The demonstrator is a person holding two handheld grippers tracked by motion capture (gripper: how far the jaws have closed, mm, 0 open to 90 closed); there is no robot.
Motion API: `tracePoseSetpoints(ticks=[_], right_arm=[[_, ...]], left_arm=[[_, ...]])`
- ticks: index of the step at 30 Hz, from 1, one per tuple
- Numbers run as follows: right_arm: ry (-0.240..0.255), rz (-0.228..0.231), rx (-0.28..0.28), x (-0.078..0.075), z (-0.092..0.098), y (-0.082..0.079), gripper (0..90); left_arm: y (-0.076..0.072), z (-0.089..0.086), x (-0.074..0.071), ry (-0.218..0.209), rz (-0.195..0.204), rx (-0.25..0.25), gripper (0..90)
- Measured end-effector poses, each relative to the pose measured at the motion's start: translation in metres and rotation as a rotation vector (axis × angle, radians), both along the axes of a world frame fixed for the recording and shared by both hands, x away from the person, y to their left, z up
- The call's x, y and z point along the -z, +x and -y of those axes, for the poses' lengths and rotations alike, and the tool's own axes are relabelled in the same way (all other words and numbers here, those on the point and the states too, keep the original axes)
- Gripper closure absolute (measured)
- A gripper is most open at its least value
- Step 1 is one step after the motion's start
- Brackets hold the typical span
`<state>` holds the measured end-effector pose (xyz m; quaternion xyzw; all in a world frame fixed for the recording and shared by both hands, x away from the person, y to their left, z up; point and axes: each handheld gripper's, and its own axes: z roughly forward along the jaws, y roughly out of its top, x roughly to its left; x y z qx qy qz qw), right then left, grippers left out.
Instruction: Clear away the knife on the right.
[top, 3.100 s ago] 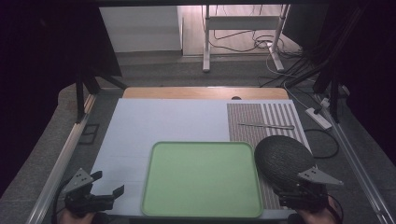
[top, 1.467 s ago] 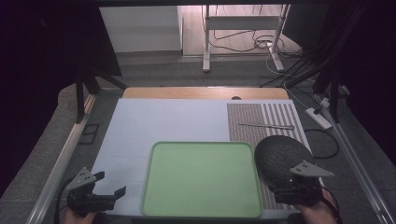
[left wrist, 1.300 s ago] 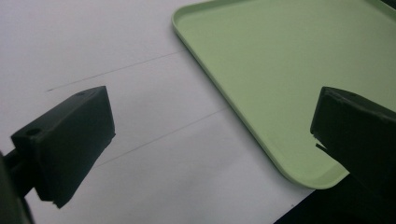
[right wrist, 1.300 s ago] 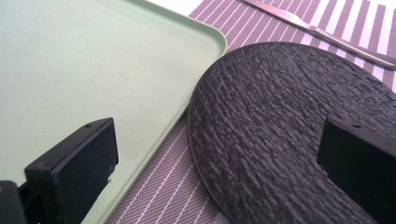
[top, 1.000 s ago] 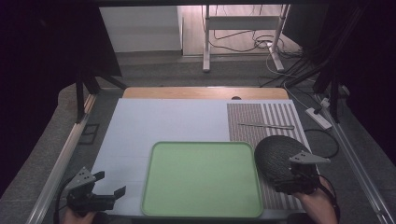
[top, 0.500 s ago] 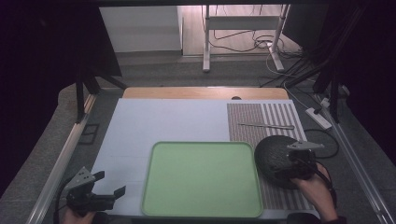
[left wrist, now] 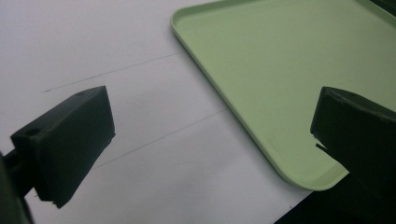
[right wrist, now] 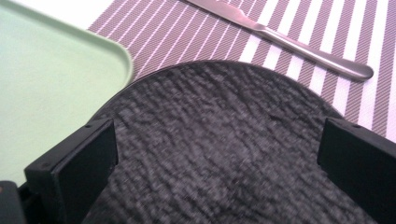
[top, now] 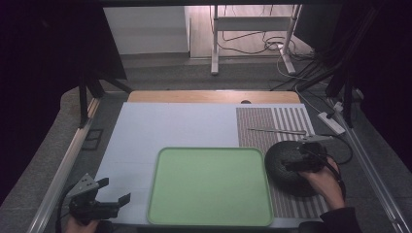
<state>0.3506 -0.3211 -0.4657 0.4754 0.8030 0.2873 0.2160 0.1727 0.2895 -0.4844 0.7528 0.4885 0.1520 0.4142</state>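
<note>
The desk [top: 160,126] carries a green tray [top: 209,187] at its near edge. My right claw [top: 291,162], jaws wide and empty, hovers over the dark plate [right wrist: 219,140] near the right edge. Next: lower and grip its rim. My left claw [top: 114,191] waits open, empty.

Dim room, grey floor [top: 160,73], white stand legs [top: 214,48], tangled cables [top: 272,46]
</note>
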Motion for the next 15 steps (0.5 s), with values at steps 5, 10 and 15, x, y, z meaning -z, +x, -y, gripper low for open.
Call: tracePoseSetpoints(ticks=[5, 10, 15], right_arm=[[-0.016, -0.005, 0.022, 0.001, 0.001, 0.017, 0.0], [-0.016, -0.009, 0.036, 0.003, 0.002, 0.030, 0.0], [-0.018, -0.016, 0.046, 0.003, 0.003, 0.044, 0.0]], left_arm=[[0.000, -0.001, 0.000, -0.005, 0.002, 0.000, 0.0], [0.000, -0.001, 0.000, -0.010, 0.003, 0.000, 0.0], [0.000, -0.001, 0.000, -0.012, 0.003, 0.000, 0.0]])
